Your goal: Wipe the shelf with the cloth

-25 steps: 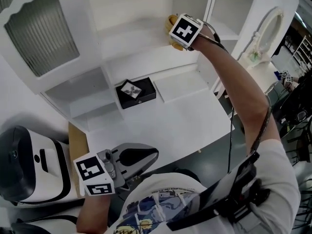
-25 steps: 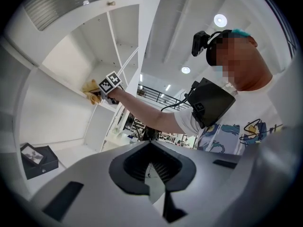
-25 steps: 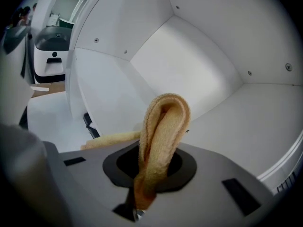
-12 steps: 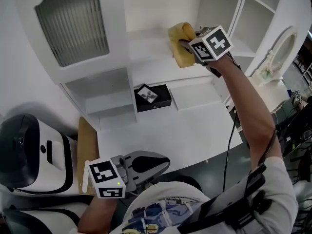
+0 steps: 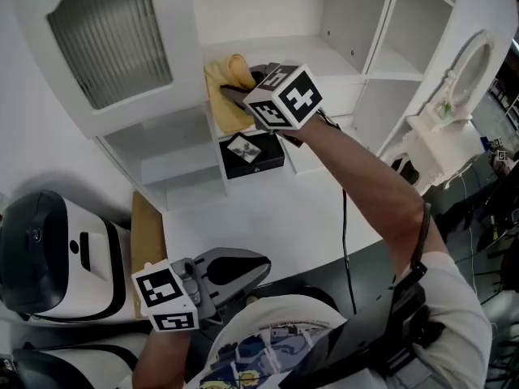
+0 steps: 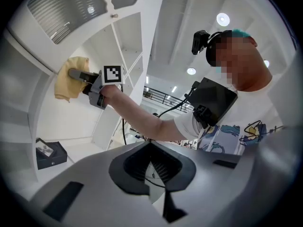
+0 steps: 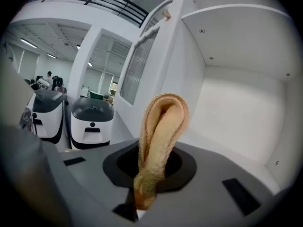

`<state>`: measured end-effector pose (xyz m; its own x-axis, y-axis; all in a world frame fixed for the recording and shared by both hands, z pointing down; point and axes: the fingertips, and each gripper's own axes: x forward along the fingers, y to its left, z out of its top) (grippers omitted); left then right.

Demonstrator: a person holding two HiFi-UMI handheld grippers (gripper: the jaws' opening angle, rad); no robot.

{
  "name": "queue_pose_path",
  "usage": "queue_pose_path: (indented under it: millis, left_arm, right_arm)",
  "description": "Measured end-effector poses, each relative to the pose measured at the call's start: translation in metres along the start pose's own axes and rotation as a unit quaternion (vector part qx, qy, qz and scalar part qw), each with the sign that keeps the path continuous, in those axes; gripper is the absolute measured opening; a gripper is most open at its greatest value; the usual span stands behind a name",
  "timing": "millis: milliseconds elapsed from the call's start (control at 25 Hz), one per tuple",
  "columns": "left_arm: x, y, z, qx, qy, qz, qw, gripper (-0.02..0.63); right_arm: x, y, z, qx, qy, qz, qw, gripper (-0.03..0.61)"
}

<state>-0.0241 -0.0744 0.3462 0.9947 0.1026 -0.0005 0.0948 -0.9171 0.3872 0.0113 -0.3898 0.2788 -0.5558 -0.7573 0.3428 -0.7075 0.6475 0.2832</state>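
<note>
Head view shows the white shelf (image 5: 324,55) across the upper frame, above the bench (image 5: 324,209). The right hand-held gripper (image 5: 243,91) pinches the folded yellow cloth (image 5: 227,96) at the shelf's left front edge. The left hand-held gripper (image 5: 255,264), lower left, has its jaws together and empty.

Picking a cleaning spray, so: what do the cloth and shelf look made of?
The cloth looks like soft yellow terry or microfibre: nubby, looped pile. The shelf looks smooth matte white, probably painted wood or laminate; no grain shows.
</note>
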Motion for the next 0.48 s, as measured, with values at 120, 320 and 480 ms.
queue_pose_path:
  millis: [120,320,480]
  left_arm:
    - [0.003,0.003,0.000,-0.004,0.001,0.003,1.0000,0.012]
    - [0.015,0.006,0.001,-0.002,0.006,0.000,1.0000,0.012]
    - [0.031,0.009,0.005,0.004,0.006,-0.003,1.0000,0.012]
  right_arm:
    - [-0.003,-0.009,-0.007,0.006,-0.017,-0.008,1.000,0.066]
    - [-0.022,-0.031,-0.024,-0.004,-0.026,-0.031,0.999,0.066]
    - [-0.046,-0.056,-0.044,-0.002,-0.026,-0.056,0.998,0.066]
